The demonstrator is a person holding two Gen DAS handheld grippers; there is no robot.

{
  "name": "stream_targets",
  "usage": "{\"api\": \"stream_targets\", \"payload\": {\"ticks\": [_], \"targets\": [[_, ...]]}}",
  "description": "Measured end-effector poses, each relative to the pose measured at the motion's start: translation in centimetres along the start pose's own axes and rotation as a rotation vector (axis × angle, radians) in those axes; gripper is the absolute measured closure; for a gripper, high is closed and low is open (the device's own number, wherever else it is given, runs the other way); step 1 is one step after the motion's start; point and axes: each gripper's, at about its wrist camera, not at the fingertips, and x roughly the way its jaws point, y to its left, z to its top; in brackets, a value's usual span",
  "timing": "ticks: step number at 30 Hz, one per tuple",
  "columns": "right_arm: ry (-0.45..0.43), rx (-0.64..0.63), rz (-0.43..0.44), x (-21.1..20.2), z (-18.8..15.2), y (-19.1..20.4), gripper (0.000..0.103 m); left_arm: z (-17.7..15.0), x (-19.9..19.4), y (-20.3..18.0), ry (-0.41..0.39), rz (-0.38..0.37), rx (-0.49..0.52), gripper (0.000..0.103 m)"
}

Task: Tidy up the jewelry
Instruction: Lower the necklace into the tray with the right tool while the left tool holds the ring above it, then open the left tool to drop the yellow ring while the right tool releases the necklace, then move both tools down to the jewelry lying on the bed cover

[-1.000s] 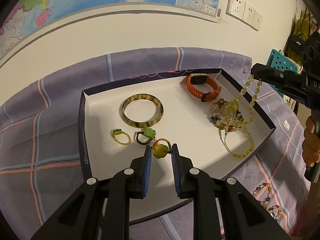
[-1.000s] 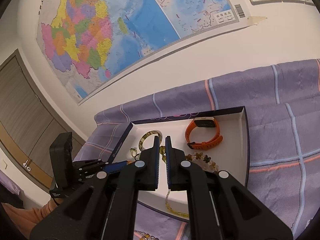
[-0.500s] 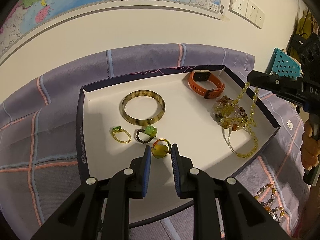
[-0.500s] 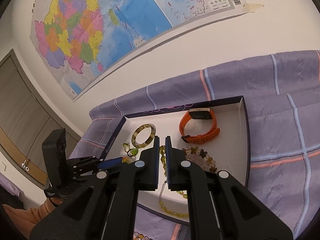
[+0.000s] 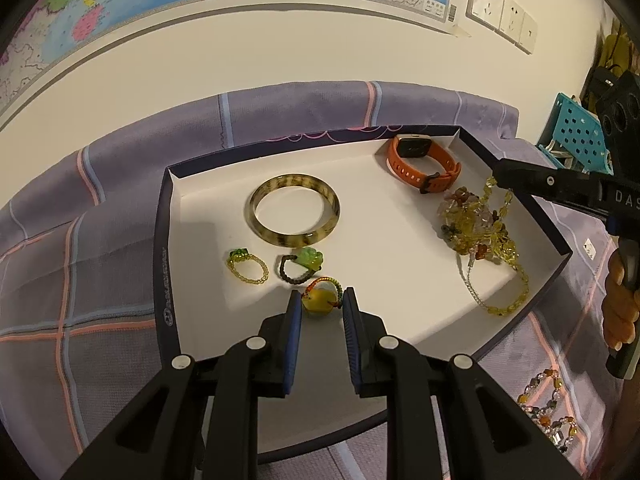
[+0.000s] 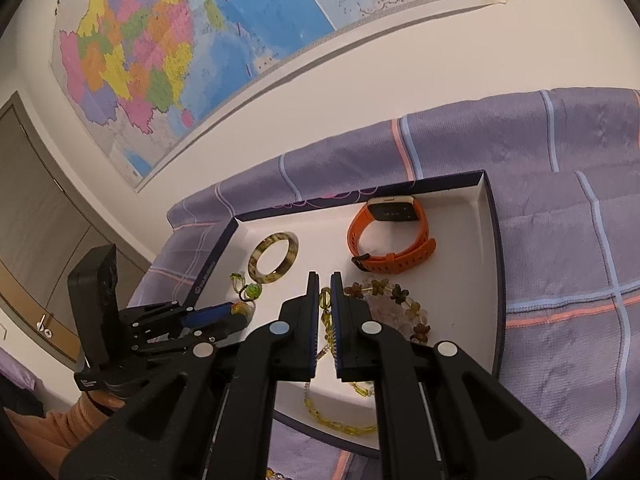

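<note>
While most pieces already lie in the white-lined box (image 5: 532, 216), with the orange watch (image 5: 420, 160) at one o'clock and the striped bangle (image 5: 296, 214) at twelve, the left gripper (image 5: 322, 306) clasps a yellow bead charm (image 5: 318, 302) above the near edge, and the right gripper (image 6: 325, 300), clenched, pinches the yellow bead necklace (image 5: 500, 240) at three o'clock. One beaded bracelet (image 5: 548, 412) waits outside on the purple cloth (image 5: 80, 280). The gripper's side reads "DAS"; the map print is too small to read.
</note>
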Motion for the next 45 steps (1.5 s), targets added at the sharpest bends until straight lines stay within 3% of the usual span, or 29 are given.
{"api": "stream_targets", "payload": {"ticks": [14, 17, 19, 22, 23, 24, 27, 29, 33, 38, 45], "targets": [[0.032, -0.002, -0.037, 1.3, -0.6, -0.4, 0.095, 0.0, 0.1, -0.2, -0.012, 0.028, 0.005, 0.083], [0.037, -0.001, -0.047, 1.4, -0.7, -0.5, 0.094, 0.0, 0.1, -0.2, -0.015, 0.039, 0.004, 0.063], [0.039, 0.004, -0.053, 1.5, -0.8, -0.5, 0.092, -0.1, 0.1, -0.2, -0.017, 0.05, 0.008, 0.062], [0.034, 0.003, -0.057, 1.2, -0.8, -0.5, 0.077, -0.2, -0.1, -0.1, -0.026, 0.054, 0.003, 0.061], [0.029, 0.002, -0.059, 1.0, -0.8, -0.4, 0.076, -0.2, -0.3, -0.1, -0.032, 0.054, 0.004, 0.061], [0.025, -0.002, -0.061, 0.8, -0.8, -0.3, 0.074, -0.2, -0.5, -0.1, -0.038, 0.053, 0.004, 0.056], [0.0, -0.004, -0.068, -0.1, -0.9, -0.1, 0.052, -0.3, -1.4, 0.1, -0.07, 0.059, -0.006, 0.046], [-0.012, -0.02, -0.073, -0.8, -1.2, 0.3, 0.049, -0.3, -2.3, 0.2, -0.091, 0.056, -0.014, 0.043], [-0.038, -0.05, -0.067, -2.7, -2.1, 1.3, 0.019, -0.7, -4.3, 0.2, -0.139, 0.043, -0.02, 0.032], [-0.042, -0.118, -0.058, -5.1, -4.9, 3.0, 0.017, -2.5, -6.8, -0.6, -0.191, 0.004, 0.016, 0.031], [0.077, -0.235, -0.112, -5.6, -10.7, 5.3, 0.019, -6.3, -8.0, -0.6, -0.157, -0.026, 0.033, 0.031]]}}
